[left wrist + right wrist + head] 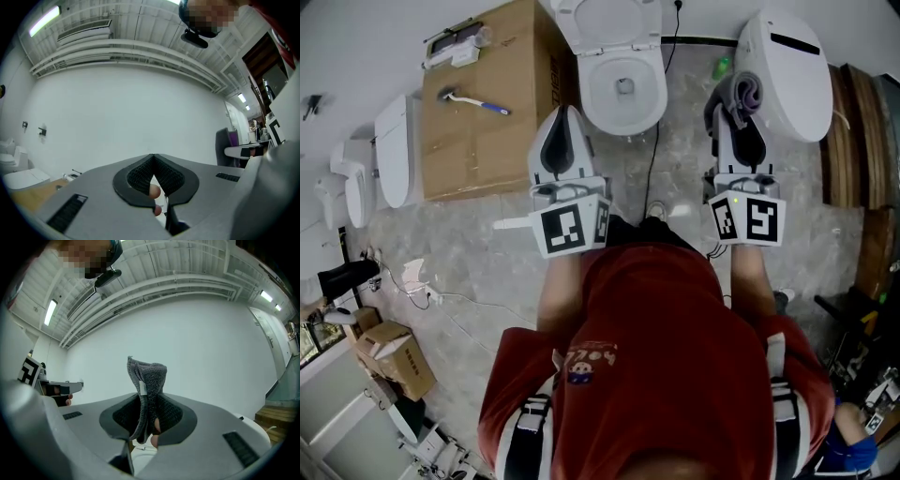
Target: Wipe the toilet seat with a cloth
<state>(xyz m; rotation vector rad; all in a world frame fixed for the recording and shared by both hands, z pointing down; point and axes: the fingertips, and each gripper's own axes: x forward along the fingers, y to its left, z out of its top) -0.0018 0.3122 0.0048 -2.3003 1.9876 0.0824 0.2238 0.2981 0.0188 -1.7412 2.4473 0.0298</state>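
Right gripper (741,120): fingers clamped on the grey cloth (747,92), and the fold stands up out of the grip at about 1 o'clock in the head view. Left gripper (566,117): fingers pressed together with nothing between them, level and pointing ahead at 11 o'clock. The open toilet (623,117) sits at 12 o'clock, between the two grippers, with its seat ring (593,94) bare and the cloth clear of it. A second toilet with its lid down (787,75) lies just beside the cloth at 2 o'clock. By my read I'm on the approach and no wiping has begun. Next I'd swing the right gripper toward 11 o'clock, tip it down, and lay the cloth flat on the ring. The cardboard box (487,122) at 10 o'clock is out of the way.
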